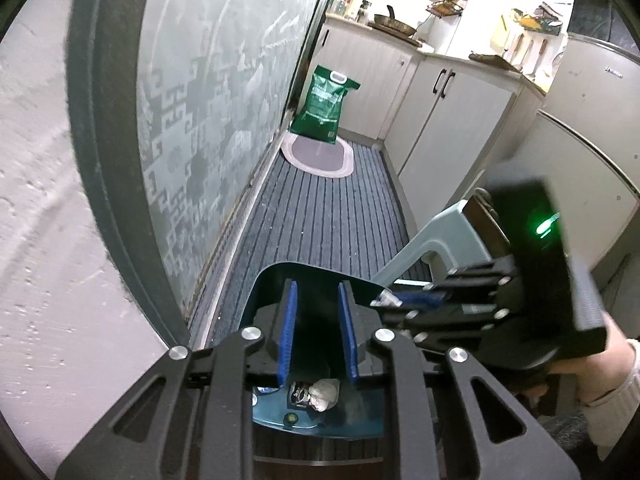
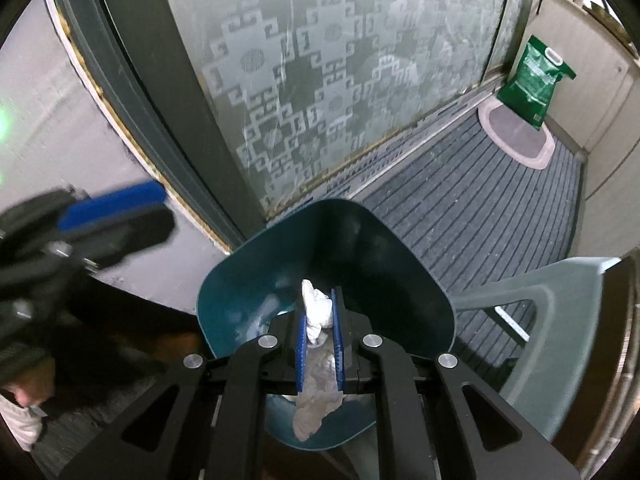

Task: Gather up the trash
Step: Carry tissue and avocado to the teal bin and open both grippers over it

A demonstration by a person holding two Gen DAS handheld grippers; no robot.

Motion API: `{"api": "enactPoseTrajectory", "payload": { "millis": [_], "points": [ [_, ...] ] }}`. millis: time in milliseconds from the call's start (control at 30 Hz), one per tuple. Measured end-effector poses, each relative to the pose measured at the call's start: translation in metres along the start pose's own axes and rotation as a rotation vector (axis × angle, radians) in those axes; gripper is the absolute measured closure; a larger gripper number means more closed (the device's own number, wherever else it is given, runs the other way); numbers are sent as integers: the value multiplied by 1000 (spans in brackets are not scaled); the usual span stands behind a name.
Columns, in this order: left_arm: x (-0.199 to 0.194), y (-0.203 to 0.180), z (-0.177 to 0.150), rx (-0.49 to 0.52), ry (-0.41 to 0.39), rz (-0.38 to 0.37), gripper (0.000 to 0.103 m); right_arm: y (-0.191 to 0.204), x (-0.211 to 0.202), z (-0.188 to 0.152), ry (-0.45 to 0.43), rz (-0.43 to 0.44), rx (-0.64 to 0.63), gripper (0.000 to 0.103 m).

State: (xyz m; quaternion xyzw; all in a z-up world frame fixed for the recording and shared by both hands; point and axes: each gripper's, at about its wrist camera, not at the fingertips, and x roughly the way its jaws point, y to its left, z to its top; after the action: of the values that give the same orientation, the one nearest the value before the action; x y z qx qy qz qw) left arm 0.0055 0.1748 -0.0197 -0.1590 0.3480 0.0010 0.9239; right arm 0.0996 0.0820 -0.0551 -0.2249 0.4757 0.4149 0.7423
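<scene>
pinching tissue [image 2: 318,308] in right tongs [image 2: 319,312] over bin [image 2: 404,280].

A: The teal bin [image 2: 360,240] looks like glossy, smooth plastic.
B: The tissue [image 2: 318,308] is crumpled white paper; the floor mat [image 2: 460,200] is ribbed grey cloth, the door glass [image 2: 320,80] frosted.

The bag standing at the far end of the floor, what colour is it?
Green bag with white print, clearest in the left wrist view.
</scene>
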Motion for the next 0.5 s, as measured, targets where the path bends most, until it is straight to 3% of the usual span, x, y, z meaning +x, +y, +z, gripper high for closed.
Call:
{"api": "enactPoseTrajectory", "payload": {
  "millis": [33, 100, 167, 500],
  "points": [
    [-3, 0, 1, -1, -11, -3, 83, 1, 3, -1, 8, -2, -6, 92],
    [-8, 0, 3, -2, -30, -10, 85, 4, 9, -3, 26, -6, -15, 79],
    [-14, 0, 5, -2, -58, -21, 85, 4, 11, -5, 30, -17, -18, 72],
    [-33, -13, 14, 3, -145, -45, 86, 2, 13, -12, 52, -27, -20, 49]
  ]
}}
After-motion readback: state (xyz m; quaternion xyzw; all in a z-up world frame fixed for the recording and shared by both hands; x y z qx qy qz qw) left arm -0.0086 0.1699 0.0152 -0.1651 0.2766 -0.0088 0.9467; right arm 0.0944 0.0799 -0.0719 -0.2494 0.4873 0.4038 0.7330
